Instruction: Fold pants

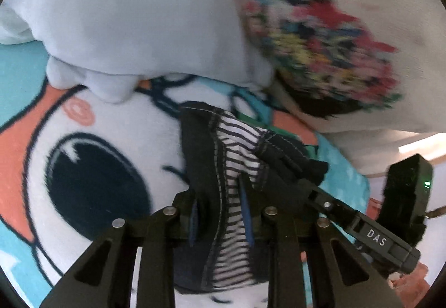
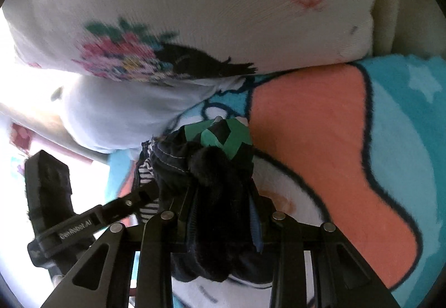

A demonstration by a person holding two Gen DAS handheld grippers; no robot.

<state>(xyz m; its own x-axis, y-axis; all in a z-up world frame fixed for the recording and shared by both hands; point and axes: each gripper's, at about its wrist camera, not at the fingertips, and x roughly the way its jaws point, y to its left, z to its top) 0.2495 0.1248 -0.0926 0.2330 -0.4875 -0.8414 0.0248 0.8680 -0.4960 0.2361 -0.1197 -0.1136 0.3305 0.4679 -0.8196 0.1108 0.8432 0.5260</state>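
The pants (image 1: pixel 206 157) are dark navy with a black-and-white striped lining. In the left wrist view my left gripper (image 1: pixel 220 207) is shut on their edge, the cloth bunched between the fingers above the cartoon blanket (image 1: pixel 117 124). My right gripper (image 1: pixel 301 191) enters from the right and also holds the pants close beside it. In the right wrist view my right gripper (image 2: pixel 225 196) is shut on a thick dark wad of the pants (image 2: pixel 214 185), with a green patch (image 2: pixel 223 135) showing at the fingertips. My left gripper (image 2: pixel 139 196) comes in from the left.
A pale blue pillow (image 1: pixel 133 18) and a white pillow with a floral print (image 1: pixel 320 38) lie just beyond the grippers. The floral pillow also shows in the right wrist view (image 2: pixel 195 15). The blanket (image 2: pixel 320 127) is teal, orange and white.
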